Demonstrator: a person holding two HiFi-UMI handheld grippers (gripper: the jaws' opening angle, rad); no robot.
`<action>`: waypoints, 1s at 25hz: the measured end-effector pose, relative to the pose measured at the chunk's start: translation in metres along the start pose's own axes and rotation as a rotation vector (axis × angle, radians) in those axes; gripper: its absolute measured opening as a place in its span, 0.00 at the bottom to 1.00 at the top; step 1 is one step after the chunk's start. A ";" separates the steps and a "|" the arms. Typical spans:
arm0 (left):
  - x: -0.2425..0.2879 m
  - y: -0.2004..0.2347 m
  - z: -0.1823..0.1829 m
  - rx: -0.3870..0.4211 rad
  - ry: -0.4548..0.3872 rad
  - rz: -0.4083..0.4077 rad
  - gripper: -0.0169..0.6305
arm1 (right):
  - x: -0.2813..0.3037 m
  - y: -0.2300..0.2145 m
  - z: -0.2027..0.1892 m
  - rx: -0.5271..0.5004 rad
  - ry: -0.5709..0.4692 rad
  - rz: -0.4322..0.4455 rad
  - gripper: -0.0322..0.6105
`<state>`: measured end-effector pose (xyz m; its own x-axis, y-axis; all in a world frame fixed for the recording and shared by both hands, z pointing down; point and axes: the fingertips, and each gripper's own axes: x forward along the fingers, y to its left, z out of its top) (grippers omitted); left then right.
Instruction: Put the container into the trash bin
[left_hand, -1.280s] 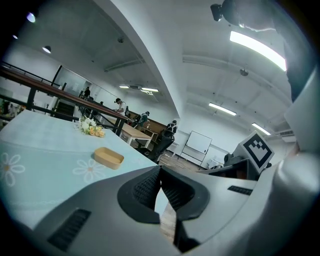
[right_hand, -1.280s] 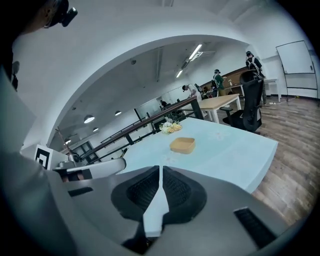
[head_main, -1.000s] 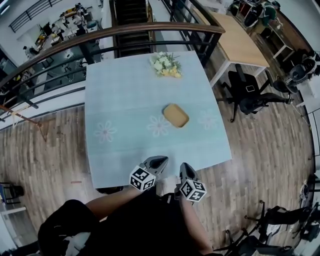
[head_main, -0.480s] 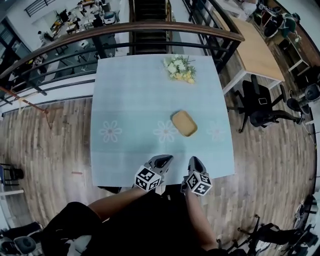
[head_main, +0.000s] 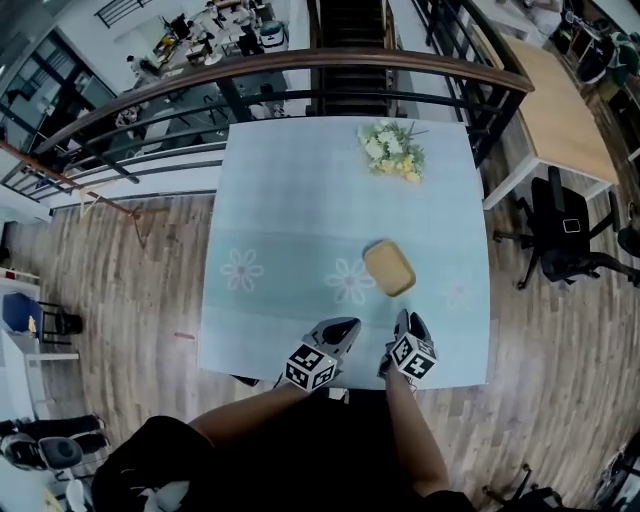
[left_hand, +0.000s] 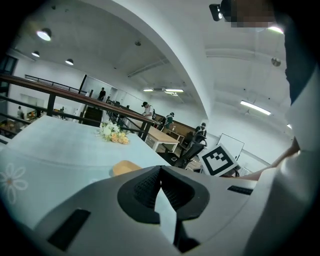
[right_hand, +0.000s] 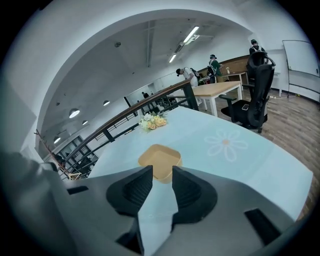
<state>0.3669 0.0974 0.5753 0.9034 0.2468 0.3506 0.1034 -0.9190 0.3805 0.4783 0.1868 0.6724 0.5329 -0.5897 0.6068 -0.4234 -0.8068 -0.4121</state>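
ok, container (head_main: 389, 268) upright mid tbl (head_main: 290, 200)

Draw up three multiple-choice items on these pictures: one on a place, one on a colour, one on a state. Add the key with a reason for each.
1. Where is the container?
A) in a bin
B) on the table, nearer the person than the flowers
C) on the floor

2. What colour is the container?
A) red
B) black
C) tan

3. How do the left claw's jaws stand?
A) together, with nothing between them
B) wide apart
C) clamped on the container

Key:
1 B: the head view shows it lying on the table, between the flowers and the person.
2 C: the head view and the right gripper view both show it tan.
3 A: the left gripper view shows the jaw tips touching, with the container beyond them.
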 end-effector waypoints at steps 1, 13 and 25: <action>0.004 -0.002 0.001 -0.009 0.002 0.009 0.05 | 0.007 -0.005 0.001 0.008 0.010 0.003 0.22; 0.043 -0.003 -0.005 -0.049 0.029 0.122 0.05 | 0.103 -0.037 -0.013 0.275 0.141 0.008 0.22; 0.055 -0.017 -0.022 -0.182 -0.013 0.211 0.05 | 0.145 -0.055 -0.010 0.192 0.242 0.015 0.12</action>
<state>0.4055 0.1331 0.6074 0.9026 0.0509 0.4274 -0.1625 -0.8792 0.4479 0.5716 0.1456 0.7897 0.3281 -0.5945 0.7341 -0.2712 -0.8037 -0.5296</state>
